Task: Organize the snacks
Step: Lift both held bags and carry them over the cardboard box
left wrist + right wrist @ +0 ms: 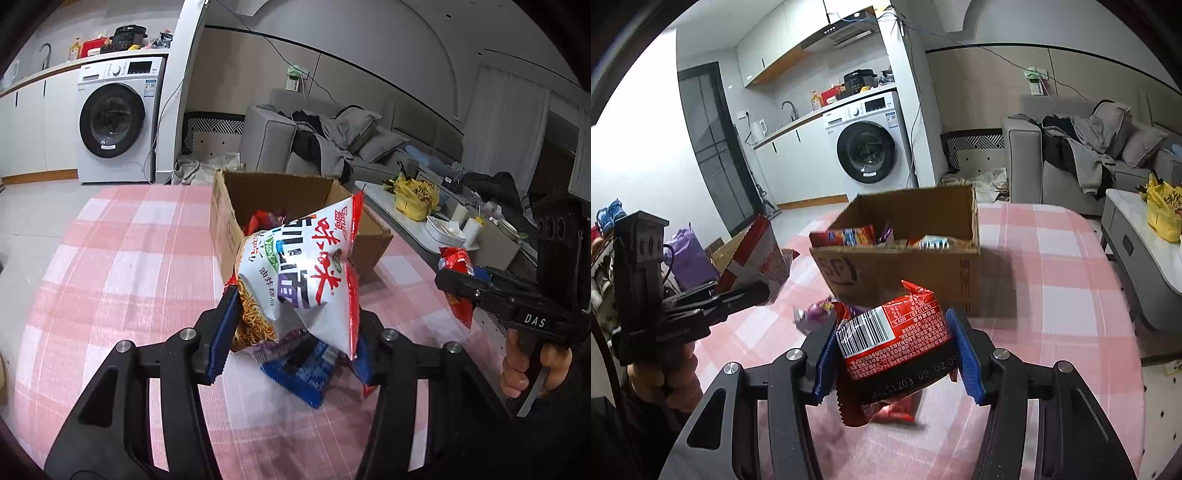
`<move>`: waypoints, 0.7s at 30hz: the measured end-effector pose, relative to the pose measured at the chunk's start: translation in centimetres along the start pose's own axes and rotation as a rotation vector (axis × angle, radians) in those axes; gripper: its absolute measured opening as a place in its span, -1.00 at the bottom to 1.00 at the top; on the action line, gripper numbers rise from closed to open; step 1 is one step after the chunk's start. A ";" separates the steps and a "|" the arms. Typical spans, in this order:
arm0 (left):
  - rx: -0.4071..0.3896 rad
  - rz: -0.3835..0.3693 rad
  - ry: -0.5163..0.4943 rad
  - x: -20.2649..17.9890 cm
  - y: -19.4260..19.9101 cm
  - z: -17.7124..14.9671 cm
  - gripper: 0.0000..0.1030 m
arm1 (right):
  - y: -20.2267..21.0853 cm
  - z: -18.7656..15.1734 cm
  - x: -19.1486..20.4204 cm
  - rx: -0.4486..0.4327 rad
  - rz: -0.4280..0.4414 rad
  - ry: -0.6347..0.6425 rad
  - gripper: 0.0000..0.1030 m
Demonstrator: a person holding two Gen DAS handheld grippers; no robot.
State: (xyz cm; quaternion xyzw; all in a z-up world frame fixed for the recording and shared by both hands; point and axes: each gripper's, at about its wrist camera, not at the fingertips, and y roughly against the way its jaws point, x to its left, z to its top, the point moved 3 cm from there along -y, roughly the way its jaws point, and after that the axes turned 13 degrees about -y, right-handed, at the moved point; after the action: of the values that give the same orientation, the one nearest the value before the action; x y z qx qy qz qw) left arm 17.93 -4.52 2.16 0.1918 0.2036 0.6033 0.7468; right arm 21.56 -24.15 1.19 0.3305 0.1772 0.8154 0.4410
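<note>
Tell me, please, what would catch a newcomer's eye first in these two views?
Most striking are the two held snacks: a white noodle bag clamped in the left gripper, and a red packet with a barcode in the right gripper. Behind them an open cardboard box, already holding some snacks, sits on the pink checked tablecloth. A blue packet lies on the cloth under the noodle bag.

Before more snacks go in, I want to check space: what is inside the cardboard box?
The cardboard box holds an orange-red packet, a purple wrapper and a white-blue packet. Its near wall hides whatever lies lower.
</note>
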 end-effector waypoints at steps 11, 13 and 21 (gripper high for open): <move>-0.037 0.040 -0.029 -0.1 -0.7 4.4 -0.03 | -1.5 3.6 0.3 -0.047 -0.003 -0.044 0.08; -0.037 0.047 -0.033 -0.1 -1.2 5.1 -0.03 | -1.8 4.2 0.3 -0.047 0.002 -0.052 0.08; -0.027 0.066 -0.041 0.2 -4.0 7.3 -0.03 | -3.2 6.3 0.7 -0.054 0.013 -0.059 0.08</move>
State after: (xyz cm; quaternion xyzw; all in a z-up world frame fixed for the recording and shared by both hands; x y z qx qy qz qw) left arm 25.20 -5.44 6.17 0.2007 0.1736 0.6264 0.7329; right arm 27.60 -21.79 4.14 0.3434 0.1399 0.8127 0.4495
